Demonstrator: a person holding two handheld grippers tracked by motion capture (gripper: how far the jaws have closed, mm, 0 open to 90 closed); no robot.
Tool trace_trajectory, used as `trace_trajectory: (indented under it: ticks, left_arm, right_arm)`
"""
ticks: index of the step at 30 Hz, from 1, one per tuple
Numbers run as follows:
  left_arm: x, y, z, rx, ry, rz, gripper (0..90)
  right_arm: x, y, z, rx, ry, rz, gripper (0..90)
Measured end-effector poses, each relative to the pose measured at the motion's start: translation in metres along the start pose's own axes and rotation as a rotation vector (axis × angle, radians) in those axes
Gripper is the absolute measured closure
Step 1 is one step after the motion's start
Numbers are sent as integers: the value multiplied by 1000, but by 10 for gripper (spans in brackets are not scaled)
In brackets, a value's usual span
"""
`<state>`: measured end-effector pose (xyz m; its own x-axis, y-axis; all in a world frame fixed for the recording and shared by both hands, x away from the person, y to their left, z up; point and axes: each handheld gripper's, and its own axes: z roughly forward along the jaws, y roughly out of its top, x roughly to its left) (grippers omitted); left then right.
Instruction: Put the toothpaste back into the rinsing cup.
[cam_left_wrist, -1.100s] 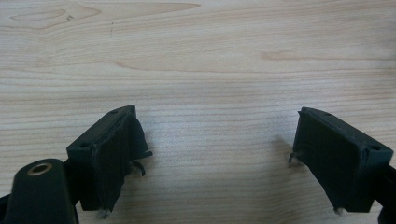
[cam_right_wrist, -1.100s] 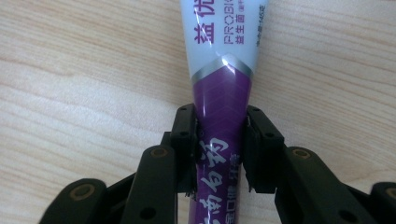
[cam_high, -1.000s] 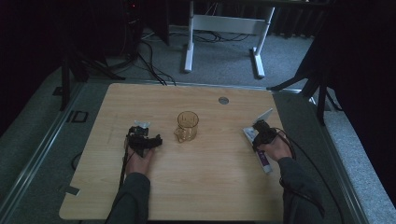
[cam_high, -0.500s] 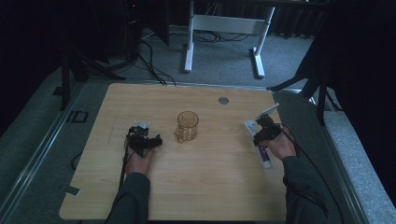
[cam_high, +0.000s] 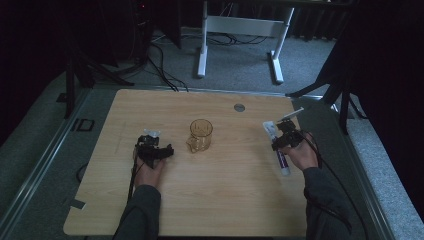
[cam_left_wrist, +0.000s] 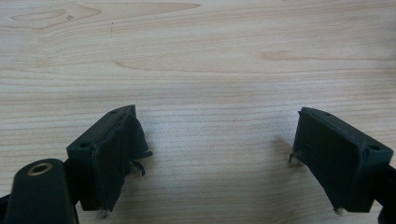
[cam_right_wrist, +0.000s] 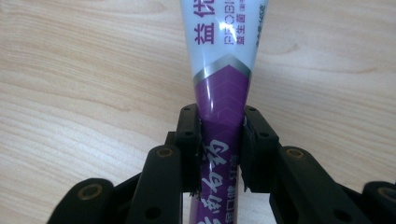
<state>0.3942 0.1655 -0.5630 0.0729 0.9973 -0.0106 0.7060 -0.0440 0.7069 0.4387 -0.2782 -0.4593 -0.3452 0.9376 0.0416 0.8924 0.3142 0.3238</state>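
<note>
Since a second ago the right gripper (cam_high: 286, 136) has shifted slightly on the far-right part of the table (cam_high: 220, 200), carrying the toothpaste tube (cam_high: 280, 156) with it, while the left gripper (cam_high: 151, 148) has kept its place. Taking the amber glass mug (cam_high: 200, 135) as the landmark, the tube lies well to its right and a little nearer the person, its long axis running roughly from the far edge toward the person. In the right gripper view the jaws are pinched against the tube's (cam_right_wrist: 220, 121) purple part, with the white crimped end pointing away from the hand. The left gripper sits just left of the mug, jaws spread wide over bare wood. The right hand (cam_high: 301, 155) has the tube, so any carry toward the mug would probably run leftward.
</note>
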Motion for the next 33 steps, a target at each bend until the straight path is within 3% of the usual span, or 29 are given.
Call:
trace_trajectory:
  ticks: [8,33]
  left_arm:
    - [0,0,0,0,0,0,142]
    - [0,0,0,0,0,1,142]
  right_arm:
    - [5,1,-5,-57,3,-26,722]
    - [15,3,-20,-243,23,-45,721]
